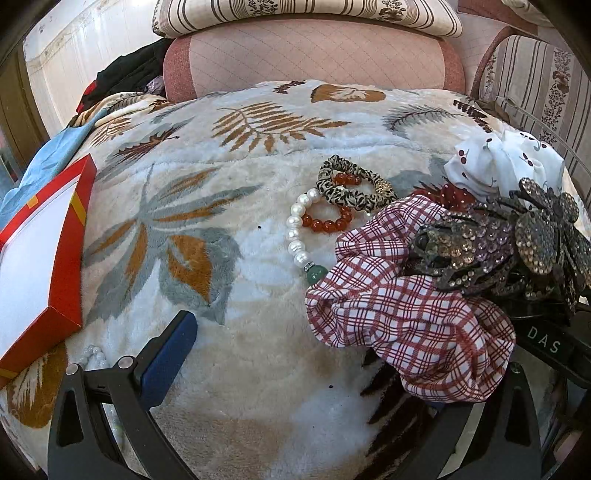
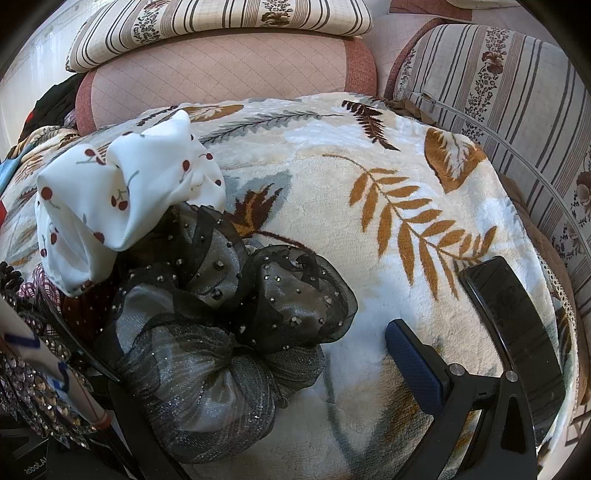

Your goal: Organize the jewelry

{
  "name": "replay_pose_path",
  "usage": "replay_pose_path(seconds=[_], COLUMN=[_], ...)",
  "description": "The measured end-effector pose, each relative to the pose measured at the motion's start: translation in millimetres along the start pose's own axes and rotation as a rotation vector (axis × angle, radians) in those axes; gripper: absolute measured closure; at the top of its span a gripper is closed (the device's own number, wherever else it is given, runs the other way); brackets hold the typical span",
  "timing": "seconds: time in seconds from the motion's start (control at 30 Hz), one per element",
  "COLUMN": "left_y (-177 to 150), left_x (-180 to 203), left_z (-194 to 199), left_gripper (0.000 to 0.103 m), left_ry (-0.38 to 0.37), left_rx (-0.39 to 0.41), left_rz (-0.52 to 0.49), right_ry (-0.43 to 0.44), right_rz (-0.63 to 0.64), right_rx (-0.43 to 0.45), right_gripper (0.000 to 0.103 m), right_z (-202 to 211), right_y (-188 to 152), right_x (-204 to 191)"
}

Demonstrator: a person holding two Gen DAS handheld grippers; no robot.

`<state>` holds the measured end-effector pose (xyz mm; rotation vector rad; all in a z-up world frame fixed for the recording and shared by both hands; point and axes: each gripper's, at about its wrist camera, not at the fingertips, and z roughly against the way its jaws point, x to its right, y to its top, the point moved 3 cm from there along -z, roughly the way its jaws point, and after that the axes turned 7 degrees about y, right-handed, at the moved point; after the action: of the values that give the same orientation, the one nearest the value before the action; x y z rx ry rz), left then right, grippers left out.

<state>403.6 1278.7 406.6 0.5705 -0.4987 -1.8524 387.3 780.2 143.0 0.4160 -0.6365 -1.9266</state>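
Note:
My left gripper stands open low over a leaf-patterned blanket. Its left blue pad shows, while a red plaid scrunchie covers the right finger. Beyond lie a pearl bracelet with a green bead, an orange bead bracelet and a leopard scrunchie. A rhinestone hair clip rests on the plaid scrunchie. My right gripper is open too, with a black and grey tulle scrunchie lying between its fingers and hiding the left one. A white cherry-print scrunchie sits behind it.
A red box with a white inside lies at the left edge, pale beads beside it. A black phone rests right of the right gripper. Rhinestone clips crowd the lower left. Striped cushions and a pink sofa back stand behind.

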Motion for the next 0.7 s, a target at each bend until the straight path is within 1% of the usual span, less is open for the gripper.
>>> replay_pose_path(seconds=[0.03, 0.07, 0.1, 0.13, 0.2, 0.27, 0.3, 0.33, 0.37, 0.4, 0.43, 0.5, 0.53, 0.57, 0.6, 0.63, 0.7], left_y=[2, 2, 3, 3, 2, 2, 1, -2, 0, 2, -6, -1, -2, 5, 5, -6, -16], left_x=[-1, 7, -1, -19, -25, -46, -48, -23, -45, -52, -34, -87, -101, -123, -126, -147, -191], left_z=[-3, -4, -3, 3, 5, 11, 12, 7, 11, 12, 37, 49, 67, 74, 90, 110, 129], left_gripper=[0.000, 0.000, 0.000, 0.000, 0.000, 0.000, 0.000, 0.000, 0.000, 0.000, 0.000, 0.000, 0.000, 0.000, 0.000, 0.000, 0.000], left_ry=[0.000, -0.001, -0.001, -0.001, -0.002, -0.002, -0.002, -0.002, -0.001, 0.001, 0.000, 0.003, 0.005, 0.007, 0.009, 0.017, 0.027], left_rx=[0.001, 0.001, 0.001, 0.001, 0.001, 0.001, 0.002, 0.001, 0.002, 0.002, 0.003, 0.002, 0.002, 0.002, -0.004, -0.026, -0.057], left_rz=[0.000, 0.000, 0.000, 0.000, 0.000, 0.000, 0.000, 0.000, 0.000, 0.000, -0.001, 0.001, 0.003, 0.002, 0.008, 0.023, 0.003], right_ry=[0.001, 0.001, 0.001, 0.002, 0.002, 0.002, 0.002, 0.002, 0.001, 0.001, 0.003, 0.003, 0.001, 0.004, 0.008, 0.011, 0.024], right_rz=[-0.001, 0.000, 0.000, 0.000, 0.000, 0.000, 0.000, 0.000, 0.001, 0.001, 0.000, 0.001, 0.002, 0.001, -0.001, -0.003, -0.005], right_rx=[0.000, 0.000, 0.001, 0.002, 0.002, 0.001, 0.001, 0.001, 0.000, 0.000, 0.001, 0.000, 0.000, 0.000, -0.002, -0.003, -0.004], right_gripper=[0.000, 0.000, 0.000, 0.000, 0.000, 0.000, 0.000, 0.000, 0.000, 0.000, 0.000, 0.000, 0.000, 0.000, 0.000, 0.000, 0.000], right_z=[0, 1, 0, 0, 0, -1, -1, -1, -1, -1, 0, 0, 1, 0, 1, 0, 0], right_y=[0, 0, 0, 0, 0, 0, -1, -1, -1, -1, 0, 0, 1, 1, 1, 1, 3], right_x=[0, 0, 0, 0, -1, -1, -1, -1, -1, -1, -1, -2, -2, -2, -1, 0, 2])
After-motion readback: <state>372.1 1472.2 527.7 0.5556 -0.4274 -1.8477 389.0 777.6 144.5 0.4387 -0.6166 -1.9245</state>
